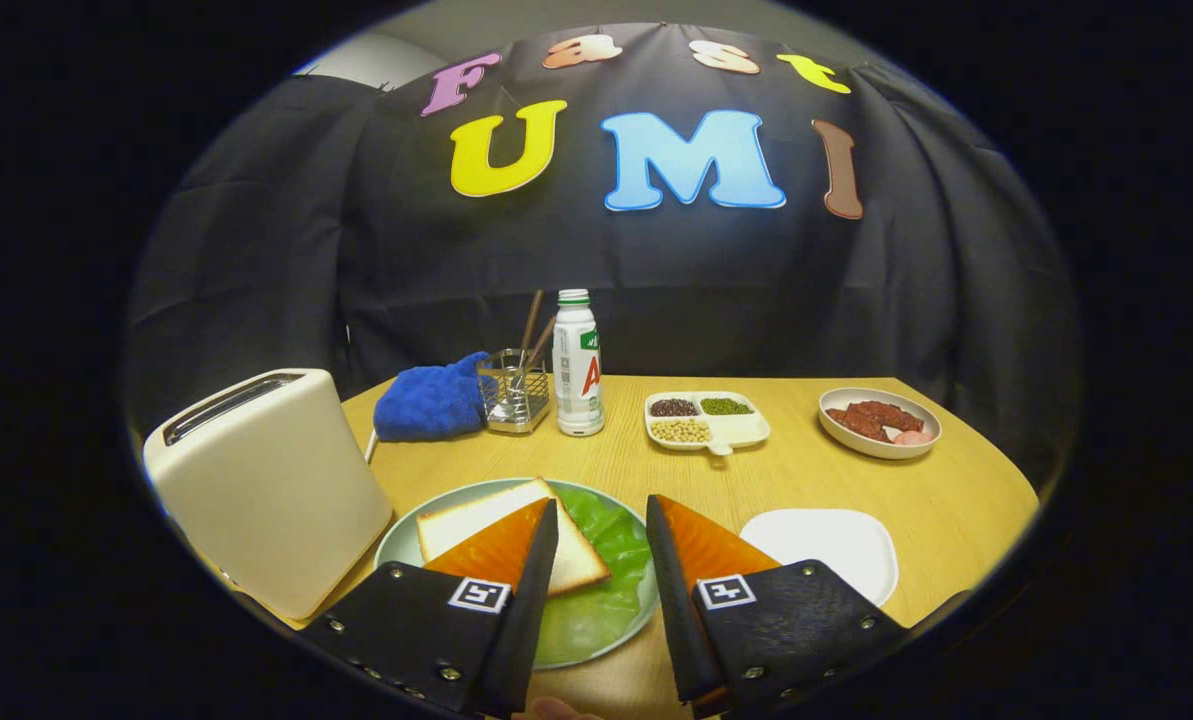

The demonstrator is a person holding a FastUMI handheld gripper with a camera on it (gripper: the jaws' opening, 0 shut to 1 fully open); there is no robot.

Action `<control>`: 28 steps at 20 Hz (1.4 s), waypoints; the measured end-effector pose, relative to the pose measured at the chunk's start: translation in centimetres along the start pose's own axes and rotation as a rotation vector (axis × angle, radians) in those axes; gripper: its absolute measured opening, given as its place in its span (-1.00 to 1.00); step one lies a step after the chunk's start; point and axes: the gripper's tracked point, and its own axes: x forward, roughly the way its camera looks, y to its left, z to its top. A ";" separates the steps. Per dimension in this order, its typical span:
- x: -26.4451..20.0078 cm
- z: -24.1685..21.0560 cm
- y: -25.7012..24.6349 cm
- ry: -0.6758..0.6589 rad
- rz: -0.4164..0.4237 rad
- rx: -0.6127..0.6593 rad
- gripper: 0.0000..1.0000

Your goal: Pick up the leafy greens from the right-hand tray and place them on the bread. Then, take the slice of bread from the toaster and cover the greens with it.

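Tool (601,520) spread apart, gripping nothing, poised over plate (401,540). On plate: greens (606,560) under bread (571,565), between and just ahead of fingers. Toaster (266,480) just left of plate, white tray (836,550) just right. Beyond plate: blue mitt (431,400), holder (513,390), bottle (577,365), bean dish (706,418), meat bowl (879,420) on tabletop (956,500).

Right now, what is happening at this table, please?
A person's hand-held gripper hovers open above a round plate. On the plate, a slice of bread lies over the leafy greens, so the sandwich looks assembled. The toaster stands beside the plate, and the white tray on the other side has no greens on it.
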 end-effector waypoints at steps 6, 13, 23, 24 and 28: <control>-2.6 3.9 -4.0 -0.148 -0.067 -0.056 0.07; -4.4 5.8 -8.0 -0.208 -0.103 -0.025 0.07; -7.8 7.6 -18.0 -0.310 -0.166 -0.052 0.07; -8.3 7.9 -19.3 -0.322 -0.188 -0.064 0.07; -9.8 7.8 -22.4 -0.340 -0.228 -0.098 0.07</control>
